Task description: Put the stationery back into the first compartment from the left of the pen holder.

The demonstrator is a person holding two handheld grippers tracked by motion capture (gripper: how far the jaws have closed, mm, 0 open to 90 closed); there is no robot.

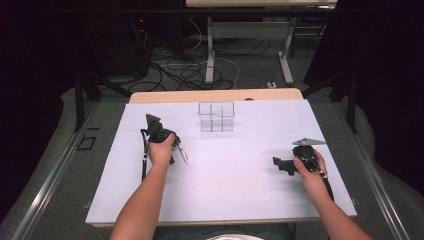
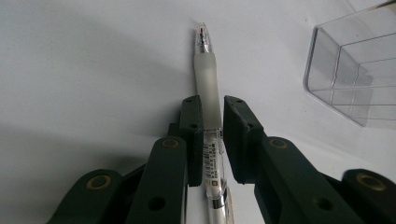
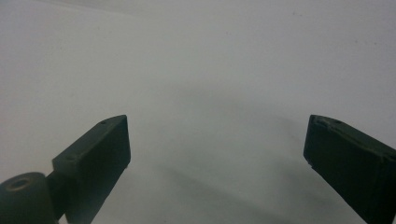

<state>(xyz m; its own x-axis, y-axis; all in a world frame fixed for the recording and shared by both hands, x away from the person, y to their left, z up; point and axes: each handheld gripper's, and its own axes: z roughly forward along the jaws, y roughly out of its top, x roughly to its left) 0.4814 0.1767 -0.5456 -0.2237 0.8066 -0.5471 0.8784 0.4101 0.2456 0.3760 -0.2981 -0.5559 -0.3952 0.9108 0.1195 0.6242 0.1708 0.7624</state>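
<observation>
My left tool [image 2: 212, 135] pinches a pen [image 2: 208, 88] between its jaws — the frosted grip and clear tip stick out ahead over the white bench [image 1: 225, 185], the labelled barrel running back between the jaws. In the high view that tool [image 1: 172, 150] sits left of centre, the pen [image 1: 183, 154] angling out toward the middle. A clear divided box [image 1: 216, 116] stands upright at the far middle of the bench, apart from the pen. Over on the right, my right tool [image 3: 217, 149] is spread wide — nothing between its jaws, just bare white surface. In the high view it [image 1: 280, 164] sits low over the bench near the right edge.
</observation>
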